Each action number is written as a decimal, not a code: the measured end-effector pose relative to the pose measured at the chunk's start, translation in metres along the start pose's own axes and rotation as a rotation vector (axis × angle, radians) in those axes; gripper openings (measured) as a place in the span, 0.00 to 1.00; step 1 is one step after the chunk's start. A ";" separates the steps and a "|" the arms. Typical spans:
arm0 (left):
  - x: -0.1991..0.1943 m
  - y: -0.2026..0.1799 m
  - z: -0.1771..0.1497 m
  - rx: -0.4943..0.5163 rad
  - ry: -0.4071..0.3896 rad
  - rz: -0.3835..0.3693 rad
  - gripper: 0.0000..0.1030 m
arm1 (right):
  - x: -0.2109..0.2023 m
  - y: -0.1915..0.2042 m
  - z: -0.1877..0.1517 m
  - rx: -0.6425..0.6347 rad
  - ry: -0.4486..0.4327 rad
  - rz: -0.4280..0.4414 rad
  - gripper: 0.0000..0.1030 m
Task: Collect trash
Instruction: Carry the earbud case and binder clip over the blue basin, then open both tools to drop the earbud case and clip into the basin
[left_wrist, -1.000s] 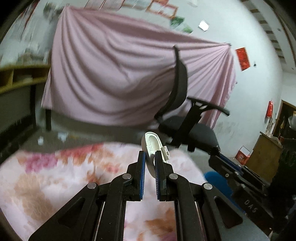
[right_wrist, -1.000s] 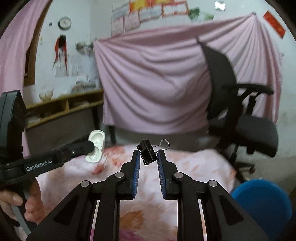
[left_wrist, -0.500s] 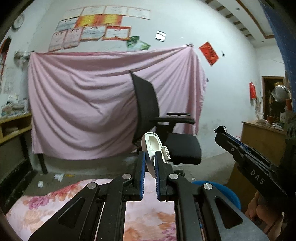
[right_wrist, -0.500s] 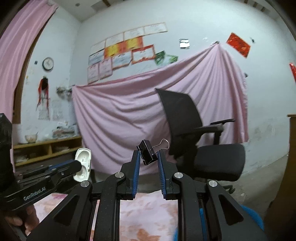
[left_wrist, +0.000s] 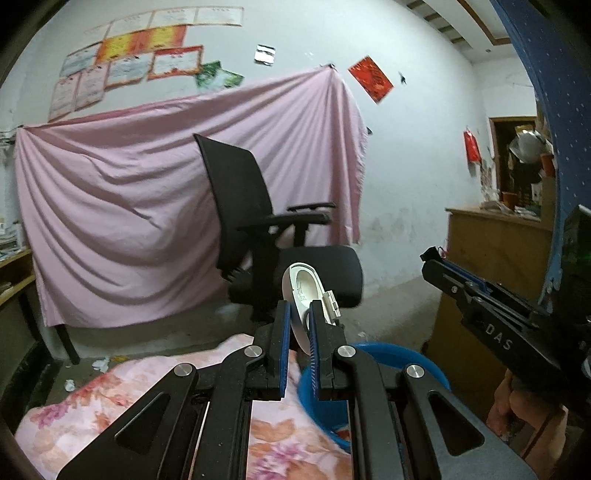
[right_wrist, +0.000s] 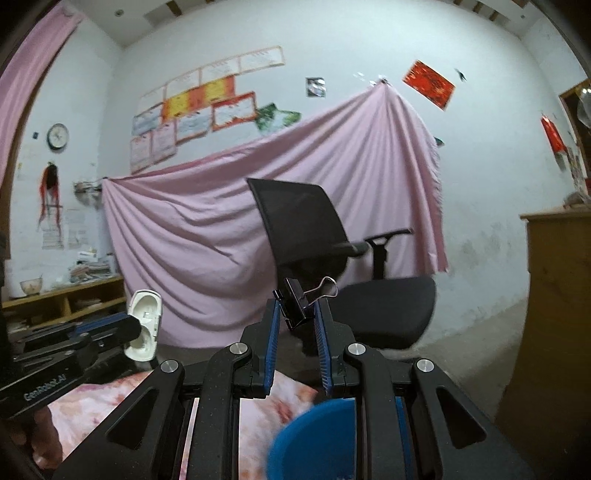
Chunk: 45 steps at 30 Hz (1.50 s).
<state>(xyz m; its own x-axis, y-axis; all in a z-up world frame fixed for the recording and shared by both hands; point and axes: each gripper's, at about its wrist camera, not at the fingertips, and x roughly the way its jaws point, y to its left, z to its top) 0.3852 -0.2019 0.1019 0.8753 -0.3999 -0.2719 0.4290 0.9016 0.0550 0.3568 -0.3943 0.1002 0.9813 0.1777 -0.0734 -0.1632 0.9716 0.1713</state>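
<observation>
My left gripper (left_wrist: 298, 314) is shut on a white plastic case (left_wrist: 304, 291) that stands on edge between its blue pads, held in the air. In the right wrist view the same case (right_wrist: 144, 323) shows at the left, at the tip of the left gripper (right_wrist: 138, 328). A black binder clip (right_wrist: 297, 308) with silver wire handles is pinched in my right gripper (right_wrist: 295, 314), which is shut on it. A blue basin (left_wrist: 391, 363) sits low beyond the left fingers, and its rim (right_wrist: 314, 435) shows under the right gripper. In the left wrist view the right gripper (left_wrist: 430, 258) enters from the right.
A floral pink cloth (left_wrist: 122, 398) covers the surface below. A black office chair (left_wrist: 266, 229) stands ahead before a pink sheet (left_wrist: 129, 221) hung on the wall. A wooden cabinet (left_wrist: 491, 258) is at the right, wooden shelves (right_wrist: 66, 302) at the left. A hand (left_wrist: 517, 410) holds the right gripper.
Both grippers have swung to the right and risen a little, each keeping its object. The view has left the floral cloth, and the blue basin has come in under the fingers.
</observation>
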 end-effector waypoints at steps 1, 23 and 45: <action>0.004 -0.004 -0.001 0.002 0.010 -0.006 0.07 | 0.000 -0.005 -0.002 0.009 0.007 -0.010 0.17; 0.072 -0.047 -0.036 -0.009 0.240 -0.092 0.07 | 0.019 -0.056 -0.040 0.068 0.242 -0.091 0.17; 0.076 -0.013 -0.037 -0.250 0.366 -0.108 0.27 | 0.026 -0.057 -0.053 0.082 0.324 -0.059 0.30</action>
<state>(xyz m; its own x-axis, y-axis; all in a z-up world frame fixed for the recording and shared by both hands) 0.4380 -0.2376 0.0455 0.6727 -0.4496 -0.5877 0.4070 0.8881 -0.2136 0.3866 -0.4363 0.0366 0.9032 0.1746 -0.3922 -0.0854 0.9684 0.2345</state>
